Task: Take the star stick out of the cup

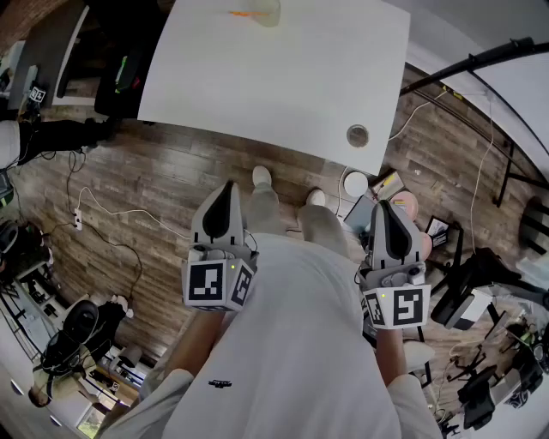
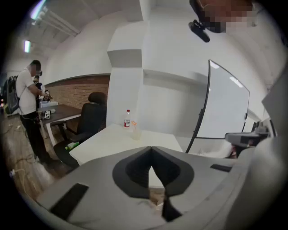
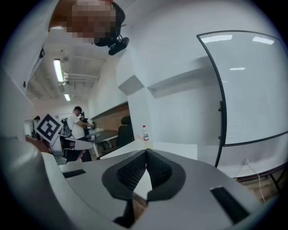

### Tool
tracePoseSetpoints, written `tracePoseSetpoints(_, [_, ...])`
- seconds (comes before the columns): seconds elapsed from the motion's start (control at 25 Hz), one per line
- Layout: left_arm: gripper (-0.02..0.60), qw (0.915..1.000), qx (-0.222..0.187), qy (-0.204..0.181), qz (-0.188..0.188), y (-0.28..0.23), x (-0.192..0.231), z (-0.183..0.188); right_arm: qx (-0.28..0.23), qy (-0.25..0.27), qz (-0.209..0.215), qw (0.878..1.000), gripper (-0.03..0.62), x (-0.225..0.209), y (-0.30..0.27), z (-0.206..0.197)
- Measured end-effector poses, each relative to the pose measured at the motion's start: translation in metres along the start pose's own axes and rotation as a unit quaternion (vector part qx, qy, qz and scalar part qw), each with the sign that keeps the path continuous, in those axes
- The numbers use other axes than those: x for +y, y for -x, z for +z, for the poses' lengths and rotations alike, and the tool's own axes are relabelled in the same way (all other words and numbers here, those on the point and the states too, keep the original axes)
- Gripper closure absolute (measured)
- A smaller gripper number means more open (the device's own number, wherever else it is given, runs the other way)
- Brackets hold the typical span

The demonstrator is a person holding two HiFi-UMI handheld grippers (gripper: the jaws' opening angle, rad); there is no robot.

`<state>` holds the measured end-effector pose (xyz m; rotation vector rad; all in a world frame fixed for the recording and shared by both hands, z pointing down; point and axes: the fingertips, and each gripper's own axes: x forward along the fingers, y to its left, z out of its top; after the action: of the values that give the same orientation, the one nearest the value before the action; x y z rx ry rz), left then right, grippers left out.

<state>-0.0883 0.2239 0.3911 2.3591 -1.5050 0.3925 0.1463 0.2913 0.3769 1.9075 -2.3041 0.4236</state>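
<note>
The left gripper (image 1: 227,185) and the right gripper (image 1: 383,206) are held side by side close to the person's white shirt, over the wooden floor (image 1: 163,189) and well short of the near edge of the white table (image 1: 283,77). Both point toward the table and a little downward.

In the left gripper view the left gripper's (image 2: 151,148) dark jaws are clenched, tips meeting, with nothing between them. In the right gripper view the right gripper (image 3: 146,152) is likewise closed tip to tip and empty.

The cup (image 1: 267,10) is a pale translucent one. It stands near the far edge of the table, about midway along it, at the very top of the head view. The orange star stick (image 1: 243,14) is in the cup, its star end leaning out to the left. From the left gripper view the cup (image 2: 135,131) stands upright with the star stick (image 2: 133,123) rising above its rim. A bottle (image 2: 127,118) with a red cap and label stands just beside it, to the left and slightly behind.

A small round grey disc (image 1: 357,135) lies near the table's near right corner. A black office chair (image 2: 90,117) stands off the table's left side, and a whiteboard (image 2: 227,105) stands to its right.
</note>
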Motion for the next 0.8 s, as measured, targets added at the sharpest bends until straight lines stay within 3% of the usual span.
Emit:
tracePoseSetpoints(0.16, [0.568,0.9992,0.0,0.005,-0.039,0.062,-0.032,0.002,0.003,-0.004,0.021,1.0,0.599,0.052,0.027,0.001])
tracePoseSetpoints(0.36, [0.568,0.9988,0.002,-0.014,-0.048,0.1,-0.028,0.0,0.008,0.017,0.061,0.998,0.599,0.107,0.036,0.001])
tracePoseSetpoints(0.8, [0.568,0.9989,-0.003,-0.025,-0.04,0.121,-0.029,0.001,-0.022,0.028,0.089,0.995,0.599,0.122,0.044,0.022])
